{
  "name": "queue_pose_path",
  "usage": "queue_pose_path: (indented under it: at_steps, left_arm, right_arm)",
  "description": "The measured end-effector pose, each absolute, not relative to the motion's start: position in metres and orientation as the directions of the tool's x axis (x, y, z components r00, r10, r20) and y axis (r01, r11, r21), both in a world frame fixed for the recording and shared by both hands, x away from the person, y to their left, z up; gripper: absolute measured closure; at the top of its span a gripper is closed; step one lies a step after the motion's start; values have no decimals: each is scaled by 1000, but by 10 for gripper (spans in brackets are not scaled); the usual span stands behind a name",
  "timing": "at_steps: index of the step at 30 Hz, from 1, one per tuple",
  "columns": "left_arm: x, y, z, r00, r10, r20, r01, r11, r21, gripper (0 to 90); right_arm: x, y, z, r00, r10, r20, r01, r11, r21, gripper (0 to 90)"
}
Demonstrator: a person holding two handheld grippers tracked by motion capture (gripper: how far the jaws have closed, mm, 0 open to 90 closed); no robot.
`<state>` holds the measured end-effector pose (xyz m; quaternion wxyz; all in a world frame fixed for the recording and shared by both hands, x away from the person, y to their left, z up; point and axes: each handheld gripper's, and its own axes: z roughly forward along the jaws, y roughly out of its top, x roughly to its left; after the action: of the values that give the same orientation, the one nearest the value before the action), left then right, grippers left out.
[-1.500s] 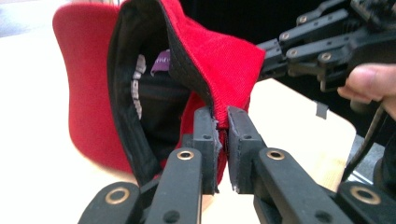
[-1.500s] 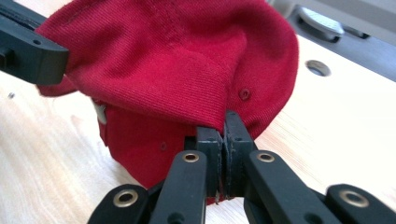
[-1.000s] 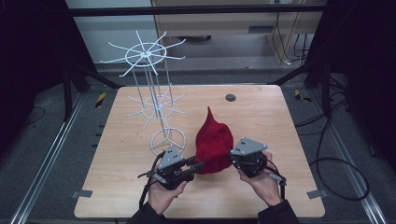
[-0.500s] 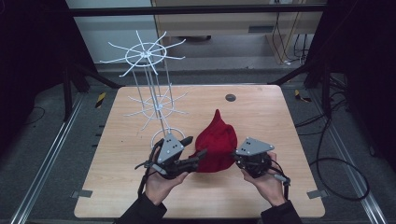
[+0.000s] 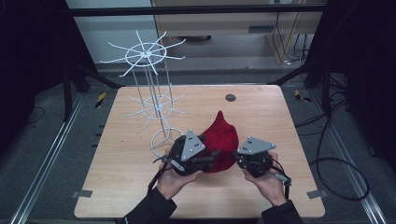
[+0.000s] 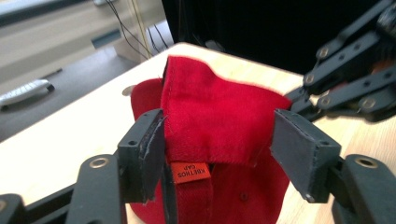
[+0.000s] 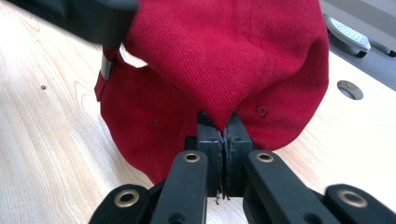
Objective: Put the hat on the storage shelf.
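A red cap [image 5: 223,142] is held just above the counter [image 5: 116,154], near its front edge, between the two grippers. Its fabric is pinched in the closed jaws of the right hand-held gripper [image 7: 224,135]. The left hand-held gripper [image 6: 217,149] is spread wide around a fold of the cap, seemingly without pressing it. A white wire rack [image 5: 148,100] is seen standing behind on the left.

Wooden table [image 5: 126,186], red cap [image 5: 219,140], wire rack [image 5: 154,105]
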<state>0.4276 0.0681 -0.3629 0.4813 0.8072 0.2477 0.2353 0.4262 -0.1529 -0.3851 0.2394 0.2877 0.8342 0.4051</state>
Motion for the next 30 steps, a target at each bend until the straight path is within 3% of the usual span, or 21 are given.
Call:
queue_pose_path:
  at_steps: [6, 14, 22, 25, 30]
  left_arm:
    - [428, 68, -373, 771, 616, 162, 183, -459, 869, 346]
    - [422, 80, -349, 768, 623, 151, 138, -391, 910, 331]
    - [433, 58, -369, 813, 547, 201, 150, -530, 835, 321]
    - [437, 55, -377, 815, 540, 210, 159, -557, 815, 381]
    - [441, 54, -380, 815, 544, 199, 184, -568, 802, 587]
  right_arm:
    - [426, -155, -383, -717, 679, -158, 283, 490, 824, 886]
    - [428, -150, -386, -725, 672, -153, 296, 504, 811, 886]
    - [427, -149, -385, -727, 668, -156, 291, 507, 811, 885]
    - [428, -150, -385, -726, 669, -161, 290, 510, 810, 886]
    - [427, -150, -386, -725, 670, -162, 290, 509, 810, 885]
